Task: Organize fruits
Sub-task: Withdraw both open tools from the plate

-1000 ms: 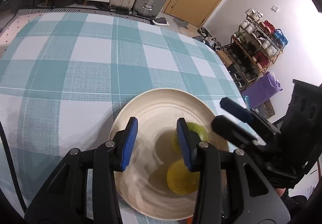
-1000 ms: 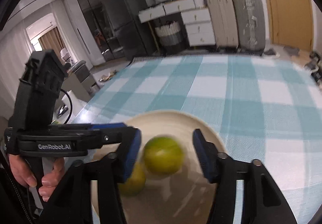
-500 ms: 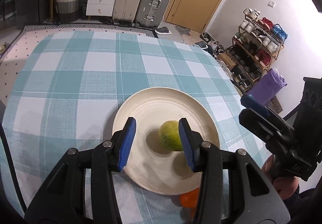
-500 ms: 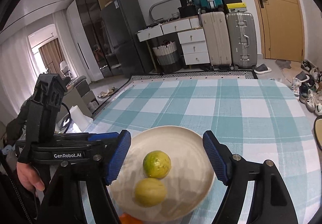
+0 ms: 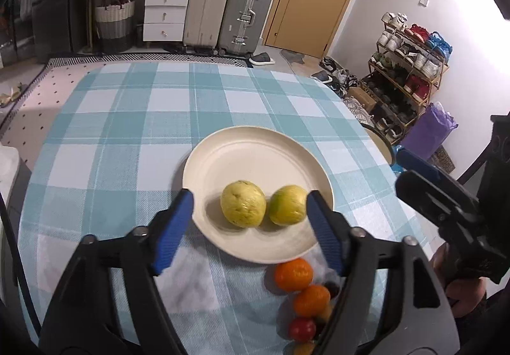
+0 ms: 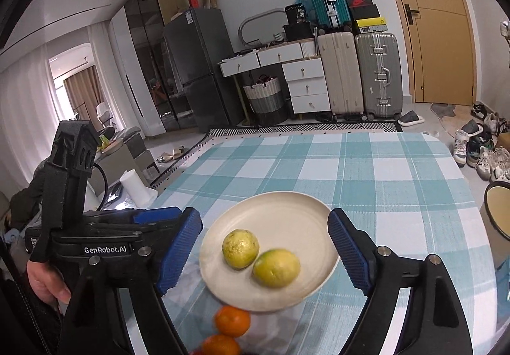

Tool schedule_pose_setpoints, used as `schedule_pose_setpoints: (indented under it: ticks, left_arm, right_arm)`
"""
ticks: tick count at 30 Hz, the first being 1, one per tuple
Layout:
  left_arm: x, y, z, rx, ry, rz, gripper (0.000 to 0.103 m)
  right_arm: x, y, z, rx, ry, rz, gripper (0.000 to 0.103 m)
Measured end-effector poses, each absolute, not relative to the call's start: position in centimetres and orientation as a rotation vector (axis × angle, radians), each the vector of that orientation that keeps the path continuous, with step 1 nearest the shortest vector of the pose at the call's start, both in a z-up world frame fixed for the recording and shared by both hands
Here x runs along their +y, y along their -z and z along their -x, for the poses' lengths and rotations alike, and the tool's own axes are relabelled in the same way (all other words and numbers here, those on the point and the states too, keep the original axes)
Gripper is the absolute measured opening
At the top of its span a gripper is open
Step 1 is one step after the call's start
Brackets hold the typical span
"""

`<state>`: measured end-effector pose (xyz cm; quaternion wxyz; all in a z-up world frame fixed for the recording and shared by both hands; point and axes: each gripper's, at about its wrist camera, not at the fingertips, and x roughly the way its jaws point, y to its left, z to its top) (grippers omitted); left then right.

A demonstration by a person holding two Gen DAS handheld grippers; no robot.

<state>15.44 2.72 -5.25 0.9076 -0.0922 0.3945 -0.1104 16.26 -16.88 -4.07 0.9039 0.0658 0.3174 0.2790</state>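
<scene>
Now both yellow-green round fruits lie free and touching on the cream round plate [image 5: 255, 148]: the paler fruit [image 5: 243, 207] at centre frame in the left wrist view, the greener fruit [image 5: 287, 205] just to its right. A second ago each sat between blue pads; since then the jaws of both grippers have just been opening, and both have drawn back and up, so the plate shows whole. The left gripper [image 5: 250, 229] stands wide with nothing held, the fruits merely seen past it. The right gripper [image 6: 264, 251] is likewise spread and empty, framing the plate in the lower centre of its view. Judged from this, two placements are done. Two orange round fruits [image 5: 293, 274] and a small red fruit [image 5: 302, 328], with perhaps others partly hidden behind the finger, remain on the teal-and-white checked table [image 5: 127, 132] just below the plate, at lower right. Both grippers tilt downward toward the plate, side by side, each held by a hand [image 6: 44, 281] at the frame edge.
</scene>
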Motion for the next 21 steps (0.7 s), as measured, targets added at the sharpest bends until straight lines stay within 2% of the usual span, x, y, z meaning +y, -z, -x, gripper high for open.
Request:
schedule_pose_setpoints:
  ticks: [3, 5, 9, 13, 15, 18, 21]
  left_arm:
    - [2.7, 5.3, -14.0, 0.810, 0.228, 0.193, 0.074]
    - [2.7, 5.4, -13.1, 0.810, 0.216, 0.190, 0.081]
    - [2.8, 5.5, -11.2, 0.802, 0.213, 0.191, 0.082]
    - [2.8, 6.2, -9.9, 0.819, 0.212, 0.191, 0.085]
    - [2.8, 6.6, -8.9, 0.826, 0.211, 0.191, 0.089]
    - [2.8, 7.3, -7.8, 0.832, 0.195, 0.196, 0.101]
    - [3.0, 8.1, -6.8, 0.838, 0.190, 0.205, 0.102]
  right_arm:
    - [-17.1, 3.7, -14.8, 0.650, -0.569, -0.136, 0.091]
    - [-17.2, 3.5, -13.7, 0.639, -0.563, -0.141, 0.092]
    - [-17.2, 3.1, -12.0, 0.632, -0.568, -0.139, 0.099]
    - [-17.3, 2.7, -10.0, 0.618, -0.563, -0.133, 0.100]
    - [-17.3, 2.7, -9.2, 0.615, -0.561, -0.132, 0.102]
    - [-17.3, 3.0, -8.0, 0.620, -0.553, -0.128, 0.103]
    - [-17.6, 3.5, -6.9, 0.638, -0.546, -0.132, 0.103]
